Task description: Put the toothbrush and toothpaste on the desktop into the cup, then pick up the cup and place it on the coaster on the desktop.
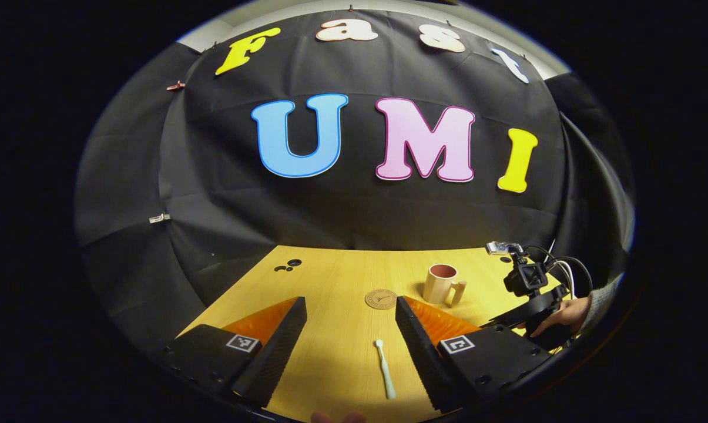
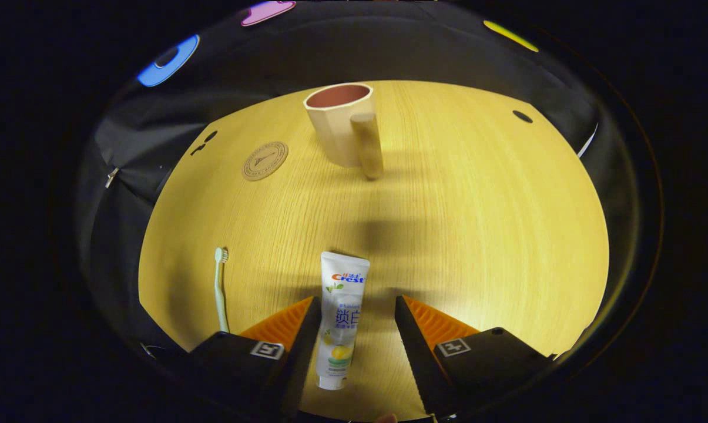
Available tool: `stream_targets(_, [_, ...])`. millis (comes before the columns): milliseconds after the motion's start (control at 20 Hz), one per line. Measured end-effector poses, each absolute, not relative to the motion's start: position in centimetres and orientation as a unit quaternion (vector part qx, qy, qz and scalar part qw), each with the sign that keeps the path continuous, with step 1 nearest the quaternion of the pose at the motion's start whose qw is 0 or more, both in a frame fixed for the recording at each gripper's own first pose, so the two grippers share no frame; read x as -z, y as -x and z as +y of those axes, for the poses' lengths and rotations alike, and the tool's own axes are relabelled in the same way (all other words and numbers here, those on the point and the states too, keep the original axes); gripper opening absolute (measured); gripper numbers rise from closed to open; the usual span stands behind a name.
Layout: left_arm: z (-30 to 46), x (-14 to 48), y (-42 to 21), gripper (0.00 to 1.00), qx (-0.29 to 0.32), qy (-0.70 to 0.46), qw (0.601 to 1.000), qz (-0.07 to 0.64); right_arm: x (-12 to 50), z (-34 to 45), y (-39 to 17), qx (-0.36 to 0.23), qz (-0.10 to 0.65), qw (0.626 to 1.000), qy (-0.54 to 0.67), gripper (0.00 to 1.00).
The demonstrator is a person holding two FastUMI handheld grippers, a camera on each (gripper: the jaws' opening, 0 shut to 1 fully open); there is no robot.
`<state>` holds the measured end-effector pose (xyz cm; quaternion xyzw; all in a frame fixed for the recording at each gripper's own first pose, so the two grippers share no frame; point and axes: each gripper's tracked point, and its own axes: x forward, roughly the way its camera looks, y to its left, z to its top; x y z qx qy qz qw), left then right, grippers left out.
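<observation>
The toothpaste (image 2: 342,320) is lying flat on the bench (image 2: 477,235), between the right gripper's (image 2: 354,311) wide fingers, not being squeezed. The toothbrush (image 1: 384,368) is lying between the left gripper's (image 1: 351,311) wide fingers. The cup (image 2: 343,123) is being left standing near the coaster (image 2: 264,160).

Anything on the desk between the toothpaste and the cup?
Nothing: in the right gripper view, bare desktop with only a shadow runs from the toothpaste to the cup.

**A:** what's the left tool (image 1: 350,329) look like?

**B:** black blocky housings with screws, square tag on each, ribbed fingers (image 1: 283,341). The right tool (image 1: 530,294) farther off has looping cables, and the person's got a grey knit sleeve (image 1: 601,298).
</observation>
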<state>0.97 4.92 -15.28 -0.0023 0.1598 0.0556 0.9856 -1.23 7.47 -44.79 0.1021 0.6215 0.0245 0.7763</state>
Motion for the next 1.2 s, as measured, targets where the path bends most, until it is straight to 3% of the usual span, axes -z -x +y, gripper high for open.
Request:
stream_targets(50, [4.9, 15.5, -0.9, 0.96, -0.057, 0.003, 0.985, 0.162, 45.3, 7.7, 1.2, -0.026, 0.624, 0.773, -0.105, 0.75])
stream_targets(200, [4.6, 16.2, -1.1, 0.96, -0.062, 0.004, 0.984, 0.169, 45.8, 8.6, 1.4, -0.035, 0.638, 0.761, -0.115, 0.70])
stream_targets(250, [4.6, 16.3, -1.1, 0.96, -0.063, 0.005, 0.983, 0.171, 46.1, 8.8, 1.5, -0.039, 0.642, 0.757, -0.115, 0.60])
stream_targets(300, [4.6, 16.4, -1.1, 0.96, -0.064, 0.005, 0.983, 0.172, 46.3, 9.0, 1.8, -0.041, 0.648, 0.752, -0.114, 0.65])
stream_targets(500, [4.1, 17.2, -1.3, 0.96, -0.066, 0.010, 0.981, 0.181, 46.3, 9.1, 1.7, -0.041, 0.655, 0.743, -0.134, 0.44])
stream_targets(550, [4.0, 17.5, -1.3, 0.96, -0.066, 0.012, 0.981, 0.185, 46.2, 8.9, 1.8, -0.037, 0.658, 0.739, -0.139, 0.36])
stream_targets(600, [3.8, 17.7, -1.4, 0.96, -0.064, 0.014, 0.980, 0.190, 46.3, 9.3, 1.7, -0.043, 0.654, 0.742, -0.142, 0.21])
stream_targets(800, [3.1, 19.0, -1.7, 0.96, -0.066, 0.019, 0.976, 0.209, 46.1, 9.6, 1.9, -0.059, 0.639, 0.745, -0.179, 0.14])
stream_targets(1200, [0.4, 24.3, -3.5, 0.97, -0.053, 0.039, 0.958, 0.281, 41.0, 7.5, 0.5, -0.087, 0.566, 0.780, -0.254, 0.14])
